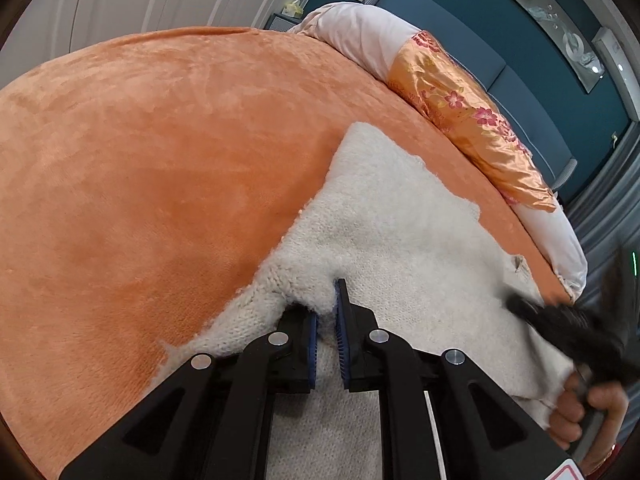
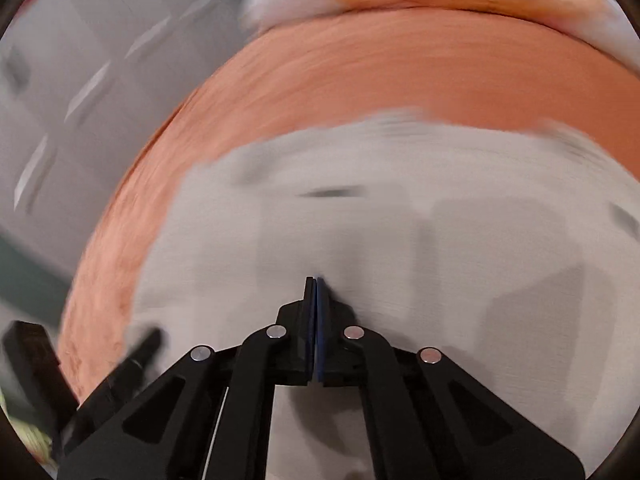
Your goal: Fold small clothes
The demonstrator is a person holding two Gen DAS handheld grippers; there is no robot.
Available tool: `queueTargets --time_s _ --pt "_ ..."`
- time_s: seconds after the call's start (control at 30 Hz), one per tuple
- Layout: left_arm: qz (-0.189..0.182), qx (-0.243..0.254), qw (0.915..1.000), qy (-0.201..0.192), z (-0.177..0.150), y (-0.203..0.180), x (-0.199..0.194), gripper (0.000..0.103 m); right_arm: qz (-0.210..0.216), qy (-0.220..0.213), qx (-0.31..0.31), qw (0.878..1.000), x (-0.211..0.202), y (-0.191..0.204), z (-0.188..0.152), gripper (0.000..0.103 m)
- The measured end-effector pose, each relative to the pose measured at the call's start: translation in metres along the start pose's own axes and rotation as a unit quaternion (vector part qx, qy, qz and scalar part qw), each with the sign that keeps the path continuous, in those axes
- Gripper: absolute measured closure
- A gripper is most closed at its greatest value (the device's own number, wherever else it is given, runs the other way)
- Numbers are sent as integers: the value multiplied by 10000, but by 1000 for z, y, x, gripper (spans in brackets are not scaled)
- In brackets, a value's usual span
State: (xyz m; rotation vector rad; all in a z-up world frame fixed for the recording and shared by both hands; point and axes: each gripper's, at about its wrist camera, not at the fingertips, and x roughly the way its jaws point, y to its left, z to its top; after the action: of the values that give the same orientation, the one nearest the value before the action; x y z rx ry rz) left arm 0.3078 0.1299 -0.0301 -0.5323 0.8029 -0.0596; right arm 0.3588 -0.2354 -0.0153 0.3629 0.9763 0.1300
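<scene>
Cream knit: one garment (image 1: 400, 232) is counted, spread on one orange fleece blanket (image 1: 140, 160). Two grippers are seen. A fold is pinched between the nearly closed jaws of the left gripper (image 1: 328, 300); the long axis runs ahead and right of them. The right gripper (image 2: 316, 280) is pressed together, empty (view blurred). One floral bolster (image 1: 460, 96) and a blue headboard (image 1: 480, 52) lie beyond.

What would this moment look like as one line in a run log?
left gripper: fingers shut on cream knit garment edge | right gripper: shut, empty, over garment | surface: orange blanket | fold: not yet done
</scene>
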Motion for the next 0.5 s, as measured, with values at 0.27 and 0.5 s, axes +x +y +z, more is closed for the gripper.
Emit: queueTargets --time_s 0.27,0.5 --pt "-175 -228 9995 143 6 1 -4 87 -691 -650 1378 9859 -110 -138 -20 73" --pt "109 -191 9998 21 15 -14 -24 98 -256 -313 787 9961 -84 -87 -18 96"
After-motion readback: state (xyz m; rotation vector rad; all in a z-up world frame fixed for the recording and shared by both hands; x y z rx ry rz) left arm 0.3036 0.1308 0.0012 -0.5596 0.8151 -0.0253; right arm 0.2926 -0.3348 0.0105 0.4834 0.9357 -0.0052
